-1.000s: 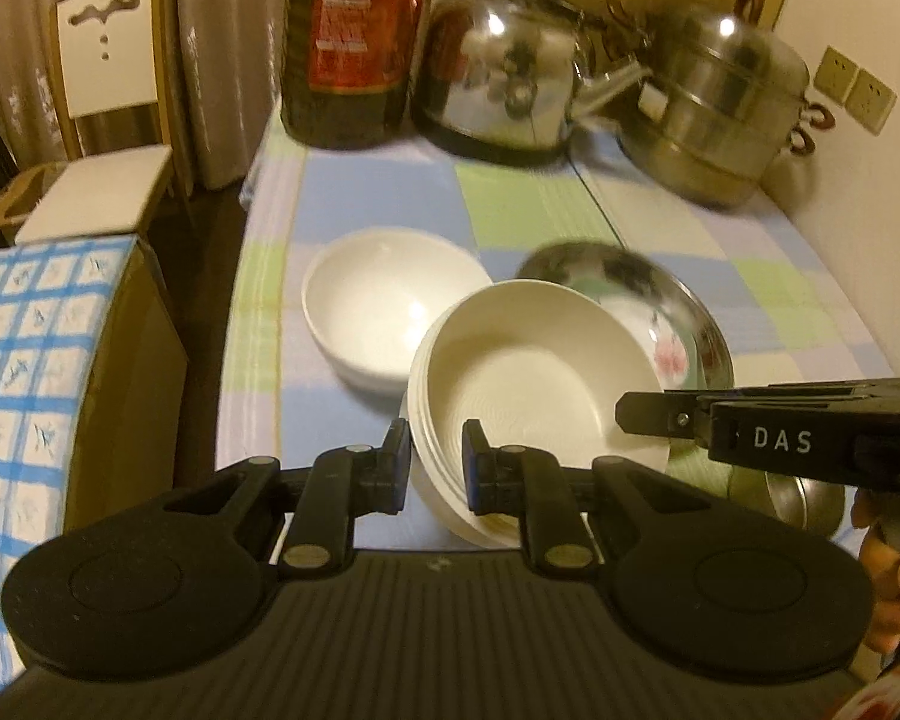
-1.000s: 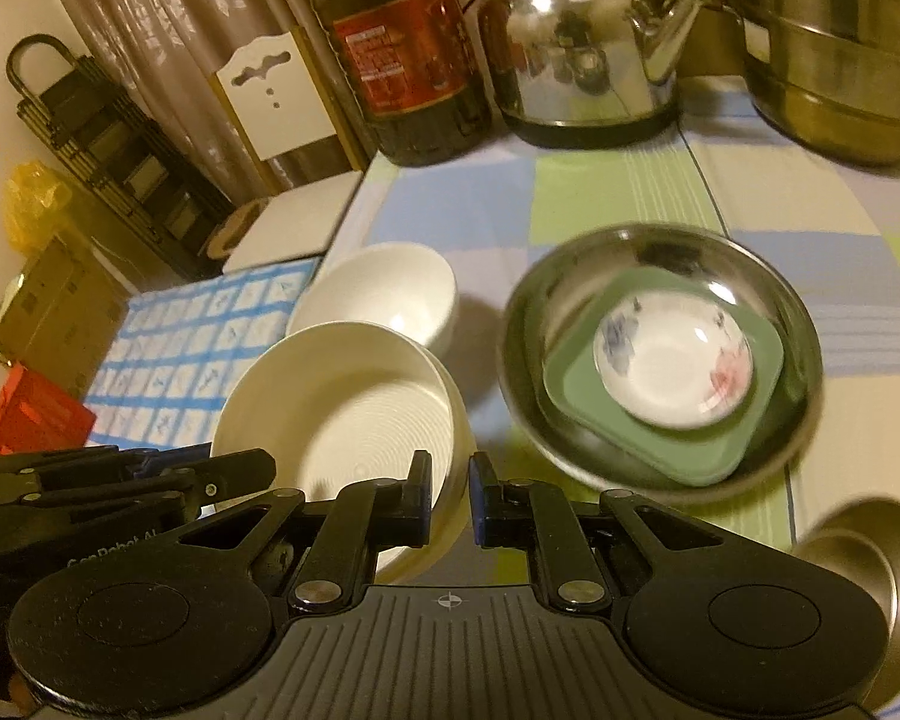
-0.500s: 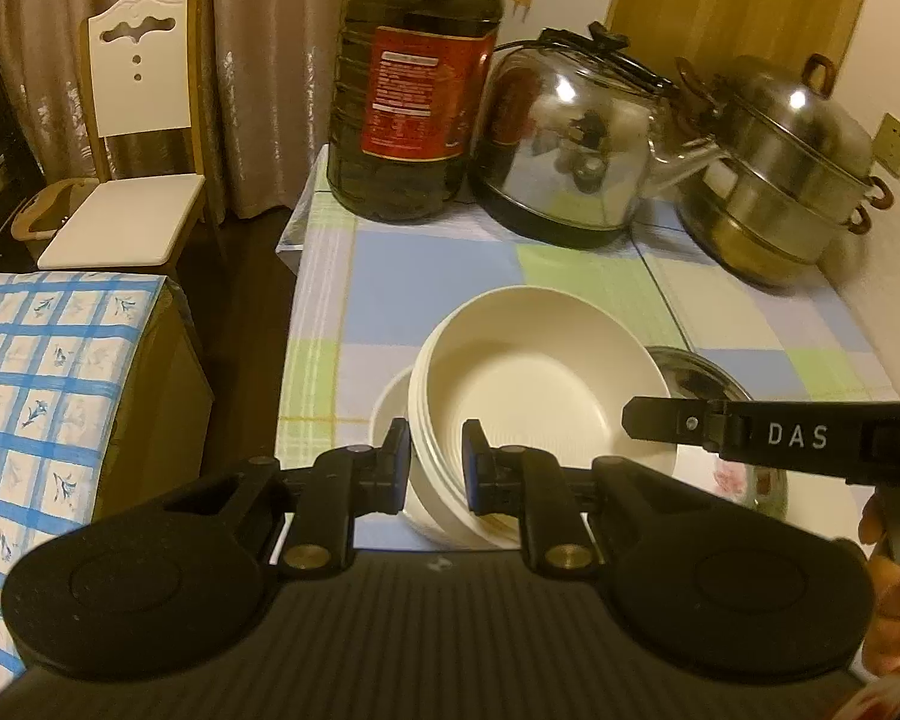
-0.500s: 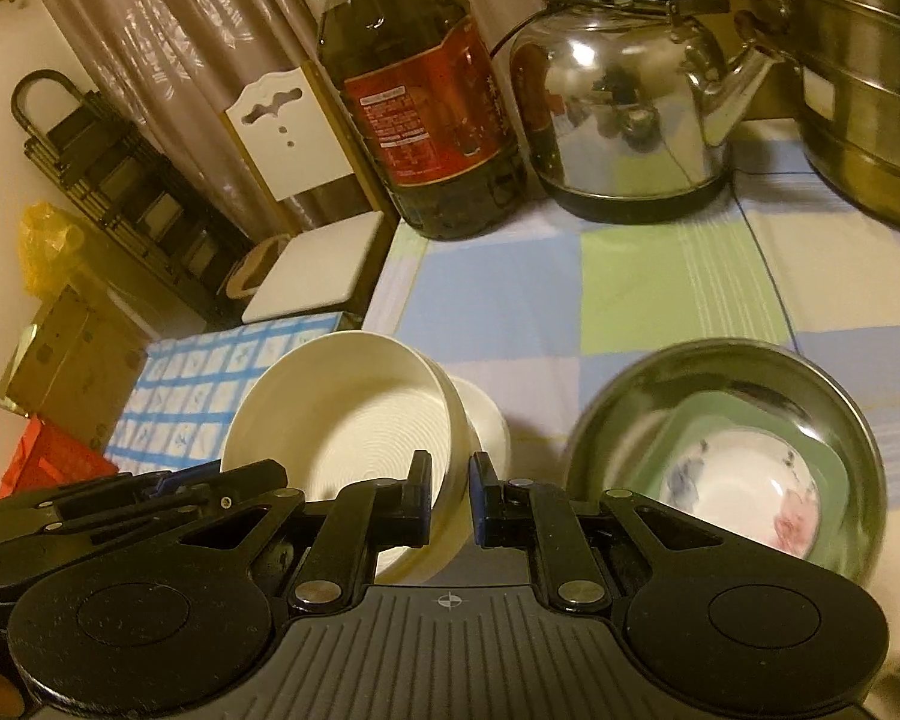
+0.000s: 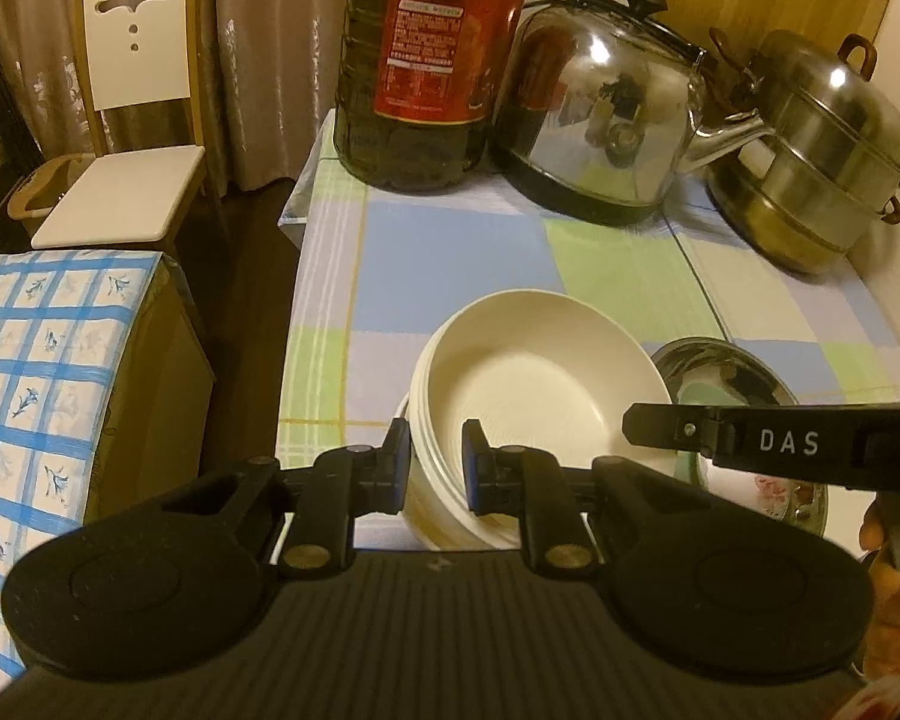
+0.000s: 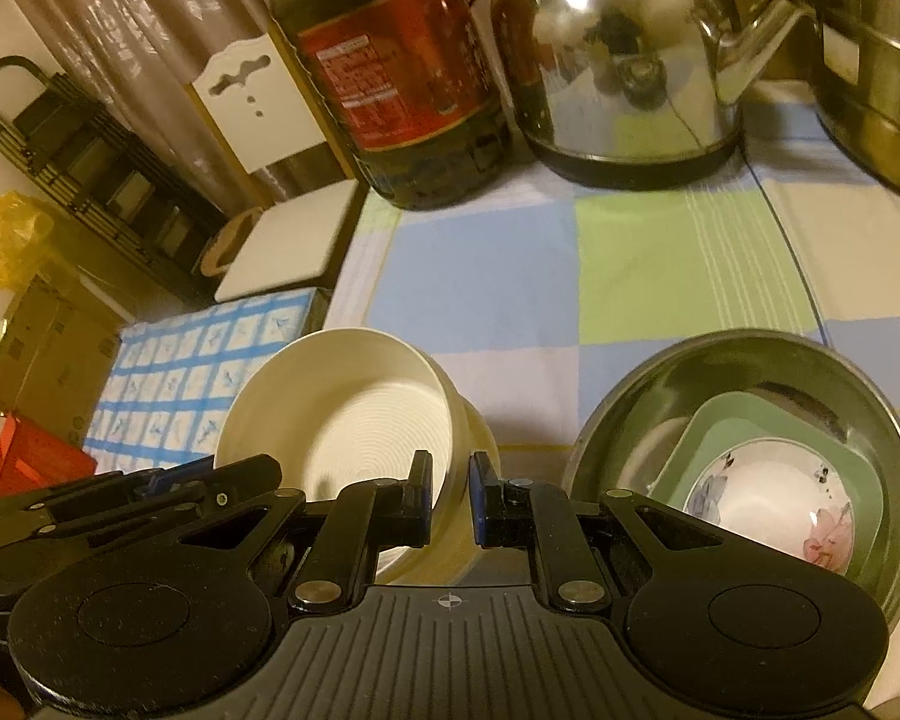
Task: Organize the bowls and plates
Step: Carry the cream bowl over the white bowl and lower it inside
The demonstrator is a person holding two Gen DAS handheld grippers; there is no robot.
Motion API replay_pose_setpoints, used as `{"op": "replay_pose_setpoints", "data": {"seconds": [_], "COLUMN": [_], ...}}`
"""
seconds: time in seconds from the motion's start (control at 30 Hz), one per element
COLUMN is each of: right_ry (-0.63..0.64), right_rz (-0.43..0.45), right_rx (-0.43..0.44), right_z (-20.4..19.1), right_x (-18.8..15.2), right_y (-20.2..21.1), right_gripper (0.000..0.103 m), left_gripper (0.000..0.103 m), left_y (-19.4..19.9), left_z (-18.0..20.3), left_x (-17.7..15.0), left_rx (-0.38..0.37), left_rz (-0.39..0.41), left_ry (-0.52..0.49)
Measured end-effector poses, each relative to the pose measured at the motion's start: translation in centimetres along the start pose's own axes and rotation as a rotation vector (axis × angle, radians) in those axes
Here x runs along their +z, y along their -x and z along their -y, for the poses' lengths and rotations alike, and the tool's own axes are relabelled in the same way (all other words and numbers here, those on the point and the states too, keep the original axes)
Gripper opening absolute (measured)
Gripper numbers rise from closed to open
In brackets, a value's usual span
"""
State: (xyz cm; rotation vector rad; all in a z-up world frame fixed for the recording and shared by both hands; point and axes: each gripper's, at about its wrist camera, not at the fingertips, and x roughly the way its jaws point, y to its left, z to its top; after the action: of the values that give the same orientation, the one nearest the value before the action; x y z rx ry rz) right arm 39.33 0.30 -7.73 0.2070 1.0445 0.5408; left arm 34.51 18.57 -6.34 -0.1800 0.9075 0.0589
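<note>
A large cream ribbed bowl (image 5: pixel 540 384) (image 6: pixel 360 420) hangs tilted above the checked tablecloth, held at two sides of its rim. My left gripper (image 5: pixel 435 456) is shut on the rim's near left edge. My right gripper (image 6: pixel 452 486) is shut on the right wall of the same bowl; in the left wrist view its finger (image 5: pixel 648 429) reaches in from the right. A smaller white bowl (image 5: pixel 403 417) sits directly beneath, almost wholly hidden. To the right, a steel basin (image 6: pixel 720 360) holds a green square plate (image 6: pixel 732 420) and a small flowered dish (image 6: pixel 768 504).
At the table's far end stand a big oil bottle (image 5: pixel 432 60), a steel kettle (image 5: pixel 600 114) and a stacked steamer pot (image 5: pixel 810 156). Left of the table are a box under a blue-checked cloth (image 5: pixel 48 396) and a white chair (image 5: pixel 132 120).
Both grippers have carried the large bowl left and away from the steel basin until it hangs over the small white bowl, which is now nearly covered. Both grips are unchanged.
</note>
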Motion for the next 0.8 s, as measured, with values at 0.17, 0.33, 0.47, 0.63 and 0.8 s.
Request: {"op": "replay_pose_setpoints", "data": {"seconds": [0.17, 0.33, 0.47, 0.63, 0.8], "right_ry": [0.006, 0.006, -0.001, -0.004, -0.024], "right_rz": [-0.011, -0.023, -0.029, -0.034, -0.035], "right_rx": [-0.008, -0.017, -0.016, -0.014, -0.004], "right_z": [0.0, 0.0, 0.2, 0.2, 0.5], "right_x": [0.0, -0.1, -0.2, -0.3, -0.3], "right_y": [-0.6, -1.0, -1.1, -1.2, -1.3], "right_gripper": [0.013, 0.013, 0.013, 0.013, 0.013], "left_gripper": [0.016, 0.016, 0.016, 0.016, 0.016], "left_y": [-0.9, -1.2, -1.5, -1.6, -1.4], "left_z": [-0.4, -0.4, -0.4, -0.4, -0.3], "left_x": [-0.1, -0.3, -0.4, -0.4, -0.3], "left_rx": [-0.007, -0.012, -0.013, -0.012, -0.011], "left_rz": [-0.020, -0.032, -0.041, -0.041, -0.034], "left_ry": [0.006, 0.005, 0.004, 0.003, -0.006]}}
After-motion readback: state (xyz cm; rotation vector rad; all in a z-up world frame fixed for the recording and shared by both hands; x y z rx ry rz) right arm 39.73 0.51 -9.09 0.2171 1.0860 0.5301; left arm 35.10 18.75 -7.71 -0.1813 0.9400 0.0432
